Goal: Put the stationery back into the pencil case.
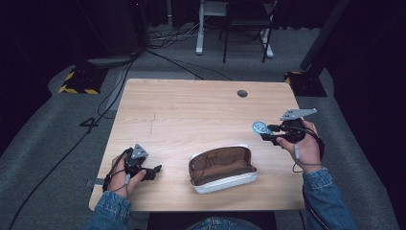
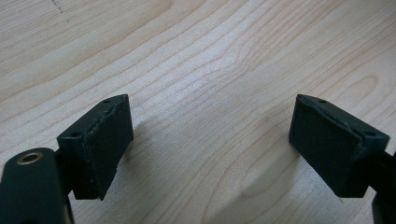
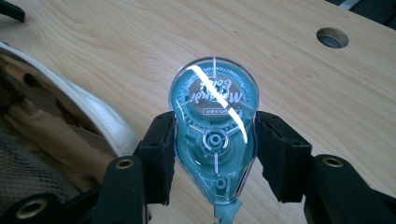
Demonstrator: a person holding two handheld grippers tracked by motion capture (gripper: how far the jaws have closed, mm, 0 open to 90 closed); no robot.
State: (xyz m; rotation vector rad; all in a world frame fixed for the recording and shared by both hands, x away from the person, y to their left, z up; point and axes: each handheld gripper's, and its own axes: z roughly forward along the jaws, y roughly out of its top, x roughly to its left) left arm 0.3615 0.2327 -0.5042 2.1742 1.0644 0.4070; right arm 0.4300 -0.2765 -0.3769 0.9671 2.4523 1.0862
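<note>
Teal correction-tape dispenser (image 3: 214, 135) clamped between my right gripper (image 1: 266, 132) jaws, hanging at right of frame, above table (image 1: 191, 110). Left gripper (image 1: 152, 172) resting lower left, jaws apart, nothing between. Judging carry step; next: lowering dispenser into open pencil case (image 1: 222, 168) at centre.

This looks like a recording lab or studio rather than a home. Black curtains (image 1: 43, 28) close off the space on all sides. Grey carpet (image 1: 57, 158) covers the floor, with loose cables (image 1: 107, 98) trailing across it. Stand bases marked with yellow-and-black hazard tape (image 1: 76, 84) flank a plain wooden surface (image 1: 191, 112) that has a cable hole (image 1: 242, 93). A desk frame (image 1: 203, 28) stands behind.
</note>
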